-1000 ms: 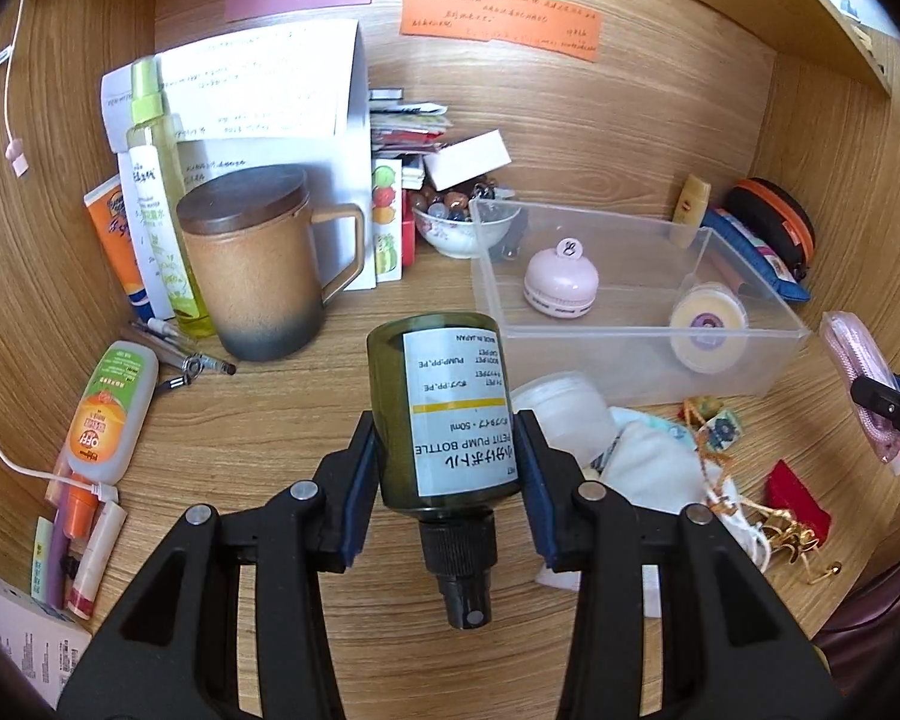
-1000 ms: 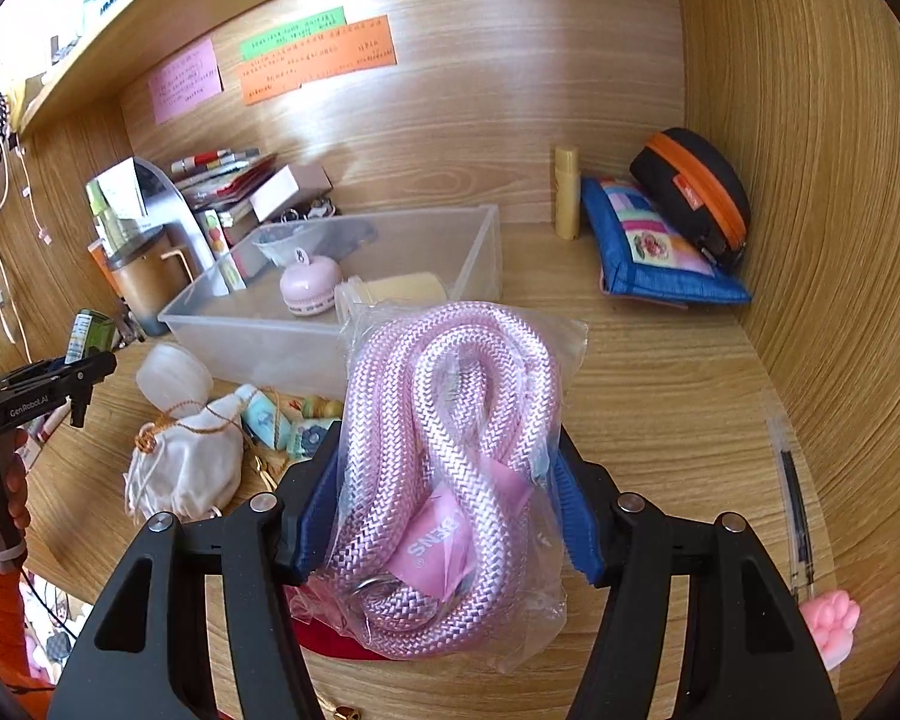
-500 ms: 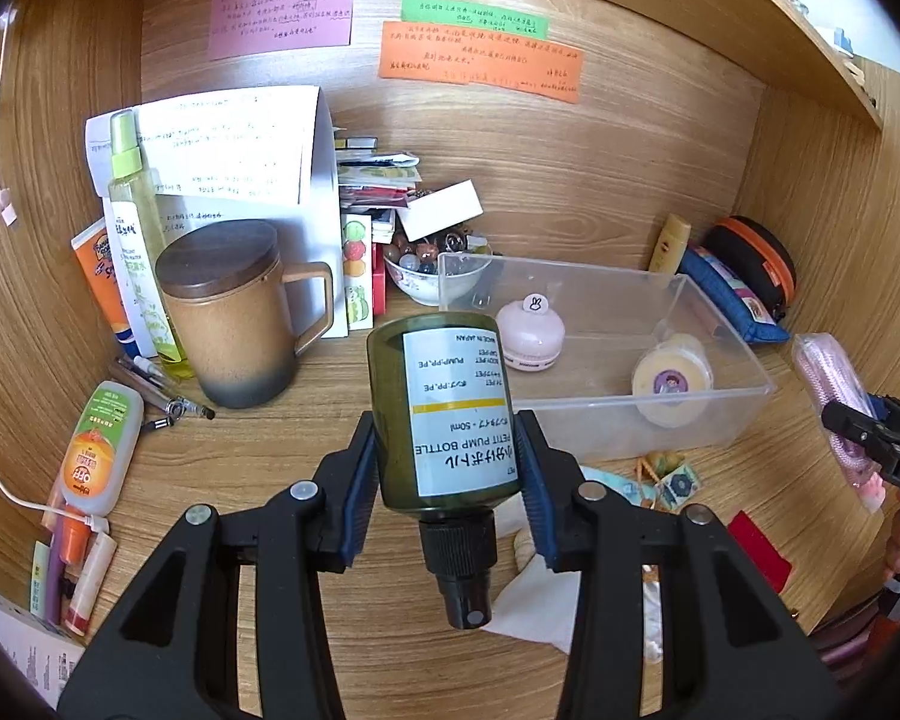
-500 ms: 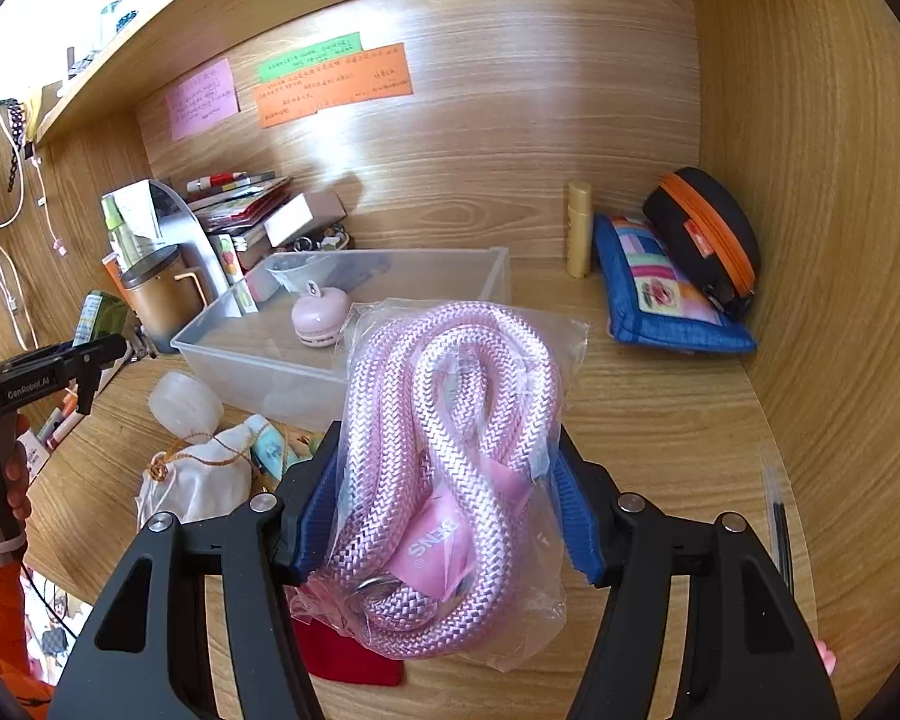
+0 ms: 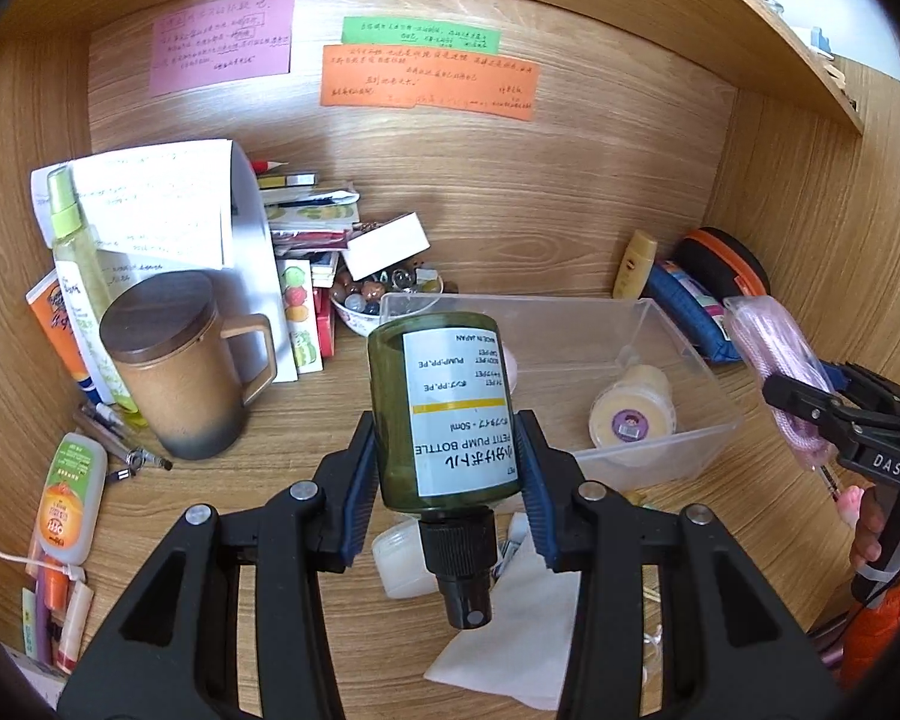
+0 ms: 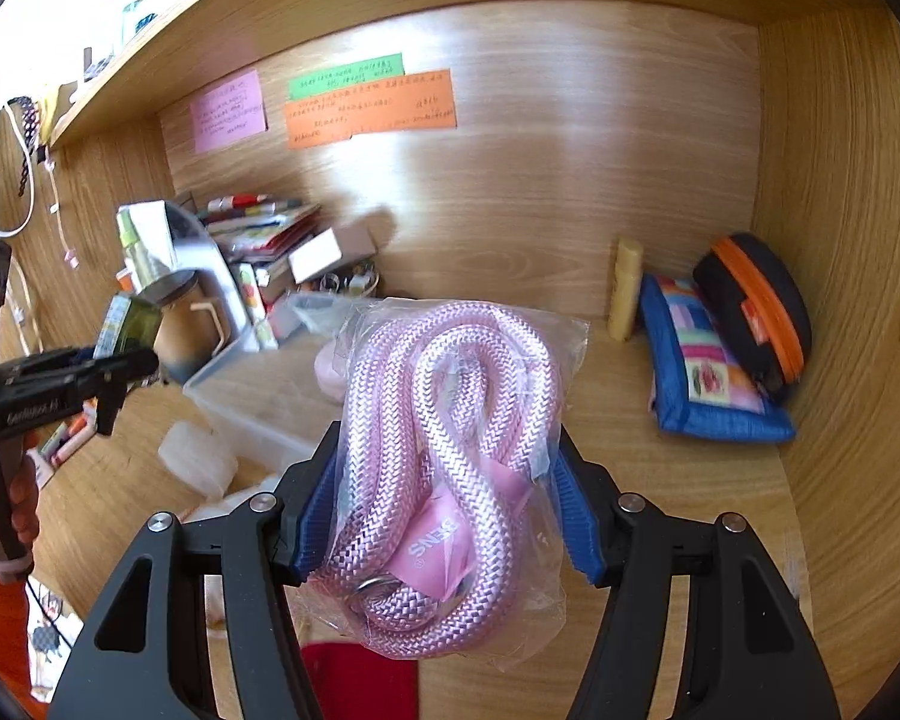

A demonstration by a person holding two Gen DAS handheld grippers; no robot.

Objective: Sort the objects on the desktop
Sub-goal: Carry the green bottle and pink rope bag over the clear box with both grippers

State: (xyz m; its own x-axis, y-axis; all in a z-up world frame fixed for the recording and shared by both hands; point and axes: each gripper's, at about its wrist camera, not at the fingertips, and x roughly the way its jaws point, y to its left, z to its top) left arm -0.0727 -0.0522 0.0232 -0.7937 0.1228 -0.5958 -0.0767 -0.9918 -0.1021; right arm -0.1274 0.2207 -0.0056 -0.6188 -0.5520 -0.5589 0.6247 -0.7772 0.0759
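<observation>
My left gripper [image 5: 444, 480] is shut on a dark green pump bottle [image 5: 444, 408] with a white label, nozzle towards the camera, held above the desk in front of a clear plastic bin [image 5: 660, 348]. The bin holds a pale round case [image 5: 630, 414] and a pink item mostly hidden behind the bottle. My right gripper [image 6: 447, 498] is shut on a bagged pink rope [image 6: 450, 456], held above the desk; it shows at the right in the left wrist view [image 5: 774, 360]. The left gripper with the bottle [image 6: 129, 324] shows at the left in the right wrist view.
A lidded brown mug [image 5: 174, 372], a spray bottle [image 5: 78, 264], papers and books stand at the back left. A white tissue [image 5: 516, 612] and a small clear jar [image 5: 402, 558] lie under the left gripper. A blue pouch [image 6: 708, 384] and a black-orange case [image 6: 756, 306] lie at the right wall.
Both grippers have risen and drawn back from the desk with their objects still held. The bin and desk items now sit lower and farther in both views.
</observation>
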